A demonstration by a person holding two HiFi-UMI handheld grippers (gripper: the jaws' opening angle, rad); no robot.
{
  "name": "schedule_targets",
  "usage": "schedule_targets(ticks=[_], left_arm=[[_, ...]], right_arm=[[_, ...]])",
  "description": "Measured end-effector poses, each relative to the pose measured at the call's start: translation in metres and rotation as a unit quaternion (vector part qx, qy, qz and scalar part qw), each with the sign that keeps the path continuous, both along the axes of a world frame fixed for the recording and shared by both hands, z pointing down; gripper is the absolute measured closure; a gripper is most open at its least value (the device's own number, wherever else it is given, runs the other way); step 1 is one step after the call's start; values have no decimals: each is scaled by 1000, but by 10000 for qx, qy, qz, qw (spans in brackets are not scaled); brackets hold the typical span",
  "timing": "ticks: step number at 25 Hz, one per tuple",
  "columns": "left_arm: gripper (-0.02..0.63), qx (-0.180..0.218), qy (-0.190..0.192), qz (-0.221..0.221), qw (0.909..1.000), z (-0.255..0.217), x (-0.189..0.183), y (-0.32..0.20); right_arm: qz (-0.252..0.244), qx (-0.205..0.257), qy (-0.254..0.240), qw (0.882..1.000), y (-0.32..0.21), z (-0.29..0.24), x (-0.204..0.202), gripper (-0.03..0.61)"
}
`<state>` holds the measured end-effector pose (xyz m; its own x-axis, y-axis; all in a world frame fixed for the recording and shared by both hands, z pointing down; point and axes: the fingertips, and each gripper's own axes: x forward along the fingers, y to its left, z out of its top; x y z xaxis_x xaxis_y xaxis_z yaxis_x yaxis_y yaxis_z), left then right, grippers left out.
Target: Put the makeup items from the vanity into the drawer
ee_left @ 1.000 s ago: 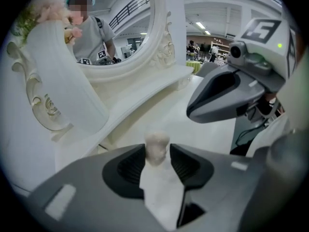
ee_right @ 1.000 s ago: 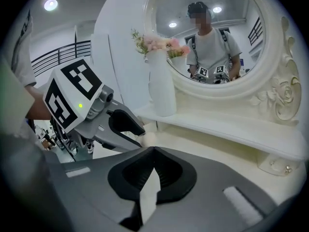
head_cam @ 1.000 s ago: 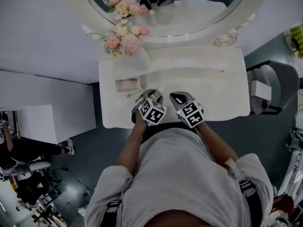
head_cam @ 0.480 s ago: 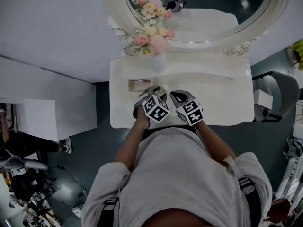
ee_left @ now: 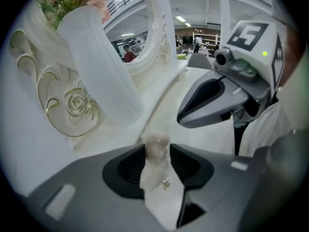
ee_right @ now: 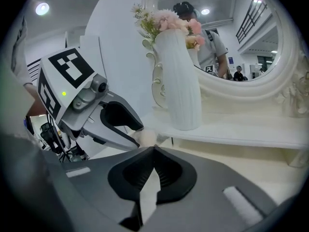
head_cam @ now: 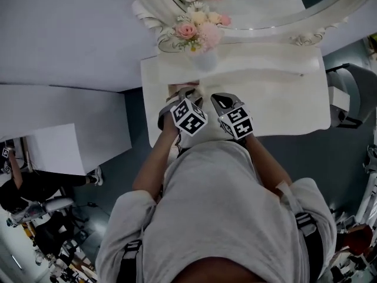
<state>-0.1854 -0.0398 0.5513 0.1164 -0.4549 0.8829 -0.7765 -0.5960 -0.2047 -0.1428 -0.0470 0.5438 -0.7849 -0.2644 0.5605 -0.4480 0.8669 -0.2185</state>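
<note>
Left gripper (ee_left: pixel 157 166), bottom centre, is clamped on a pale pink round-topped makeup item (ee_left: pixel 156 146); right gripper (ee_right: pixel 153 153) is just pinched tight together.

Your left tongs (head_cam: pixel 187 93) and right tongs (head_cam: pixel 218 99) are held side by side and close together, just ahead of your chest, both pointing forward. Your left forearm (head_cam: pixel 154 165) and right forearm (head_cam: pixel 266 161) are bare, bent at the elbow, and converge toward the tongs. Left tongs: jaws closed on a small pale pink item (ee_left: pixel 155 161). Right tongs: jaws pressed together tip to tip, with nothing between them.
</note>
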Motion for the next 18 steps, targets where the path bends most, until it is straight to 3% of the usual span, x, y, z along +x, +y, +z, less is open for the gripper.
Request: schedule_targets(ticks=[18], left_arm=[[453,-695,-254,1227,9897,27,-40,14]], right_arm=[[455,-73,162,9988,-6,9,-27,580]])
